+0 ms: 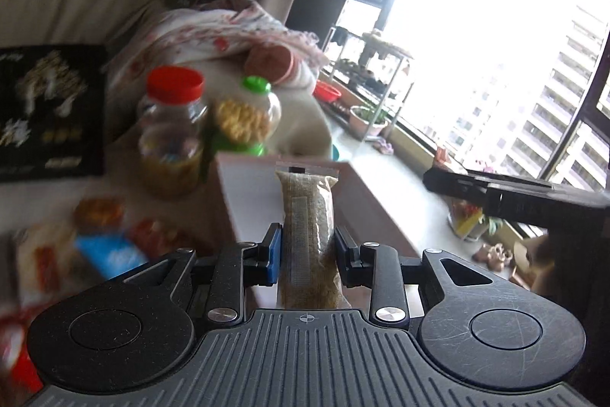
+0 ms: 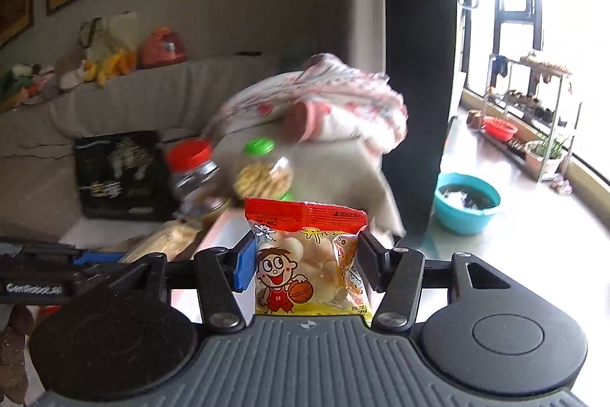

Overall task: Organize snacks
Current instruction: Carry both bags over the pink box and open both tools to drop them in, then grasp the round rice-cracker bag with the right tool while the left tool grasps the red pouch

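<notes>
Beyond both grippers a white box [image 1: 248, 193] is seen, with a red-capped jar [image 1: 171, 136] and a green-capped jar [image 1: 248, 117] behind it. A cartoon snack bag [image 2: 309, 262] is clamped in the right gripper [image 2: 307, 264]. A slim brown packet [image 1: 309, 239] is pinched upright in the left gripper [image 1: 308, 250].

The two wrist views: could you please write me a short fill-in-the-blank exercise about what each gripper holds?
1. The left gripper is shut on a narrow, ____ packet of brownish grains.
2. The right gripper holds a snack bag with a ____ top band.
3. The jar beside the green-lidded bottle has a ____ lid.

Missing words: clear; red; red
</notes>
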